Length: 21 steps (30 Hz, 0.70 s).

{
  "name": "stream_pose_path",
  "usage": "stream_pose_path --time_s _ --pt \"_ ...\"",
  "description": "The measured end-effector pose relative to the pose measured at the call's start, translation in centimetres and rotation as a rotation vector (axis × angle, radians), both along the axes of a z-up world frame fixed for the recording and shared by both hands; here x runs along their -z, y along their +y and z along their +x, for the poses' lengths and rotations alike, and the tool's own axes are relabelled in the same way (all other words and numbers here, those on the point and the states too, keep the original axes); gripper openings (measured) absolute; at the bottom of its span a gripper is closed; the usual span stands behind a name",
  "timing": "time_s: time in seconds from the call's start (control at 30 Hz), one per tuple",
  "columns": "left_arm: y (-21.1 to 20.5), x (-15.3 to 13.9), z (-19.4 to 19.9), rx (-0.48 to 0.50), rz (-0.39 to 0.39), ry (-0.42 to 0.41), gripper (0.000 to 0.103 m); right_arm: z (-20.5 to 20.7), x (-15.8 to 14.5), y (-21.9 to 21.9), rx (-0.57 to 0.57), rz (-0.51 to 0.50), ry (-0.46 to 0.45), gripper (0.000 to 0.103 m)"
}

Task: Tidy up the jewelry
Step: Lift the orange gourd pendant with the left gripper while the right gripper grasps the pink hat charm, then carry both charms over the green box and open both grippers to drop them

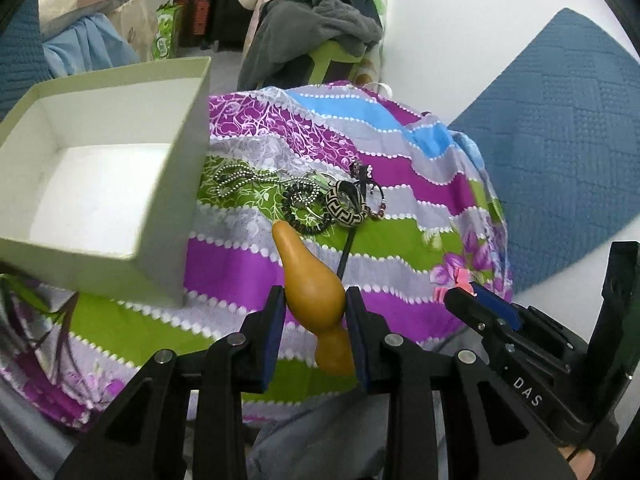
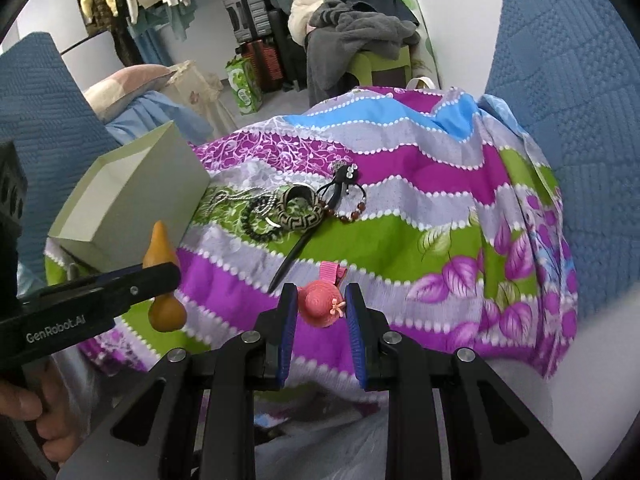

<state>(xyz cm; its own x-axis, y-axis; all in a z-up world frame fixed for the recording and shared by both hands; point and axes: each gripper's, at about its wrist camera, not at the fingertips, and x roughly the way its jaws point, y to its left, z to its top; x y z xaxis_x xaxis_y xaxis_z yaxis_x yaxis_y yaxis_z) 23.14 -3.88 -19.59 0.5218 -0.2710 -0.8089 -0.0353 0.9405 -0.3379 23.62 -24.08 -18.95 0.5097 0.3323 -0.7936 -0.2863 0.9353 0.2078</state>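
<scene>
Striped cloth (image 2: 400, 240) bore jewelry; "GenRobot.AI"-marked left gripper (image 1: 315, 316) clamped a gourd (image 1: 316, 292), right gripper (image 2: 322, 308) a hat clip (image 2: 322, 306) at six o'clock.

Striped floral cloth (image 2: 420, 240): open box (image 2: 132, 196), jewelry pile (image 2: 296, 208).

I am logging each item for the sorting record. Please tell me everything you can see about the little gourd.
The gourd is small, smooth and tan-orange, with a narrow pointed neck, a wide belly and a smaller bulb at the other end. It looks like dried or polished natural material. The left gripper is shut on its belly, holding it above the striped cloth, neck pointing away toward the open box. Nothing else touches it.
</scene>
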Motion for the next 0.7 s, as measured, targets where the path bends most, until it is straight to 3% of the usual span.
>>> stream_pose_path --time_s 0.3,0.7 --pt "1.3 -5.2 -1.4 0.038 0.029 -0.036 0.03 -1.5 -5.5 0.9 -0.005 0.025 -0.055 0.022" --pt "6.2 -15.0 -1.4 -0.002 0.119 -0.18 0.03 0.4 -14.2 5.4 -0.063 0.066 -0.189 0.022"
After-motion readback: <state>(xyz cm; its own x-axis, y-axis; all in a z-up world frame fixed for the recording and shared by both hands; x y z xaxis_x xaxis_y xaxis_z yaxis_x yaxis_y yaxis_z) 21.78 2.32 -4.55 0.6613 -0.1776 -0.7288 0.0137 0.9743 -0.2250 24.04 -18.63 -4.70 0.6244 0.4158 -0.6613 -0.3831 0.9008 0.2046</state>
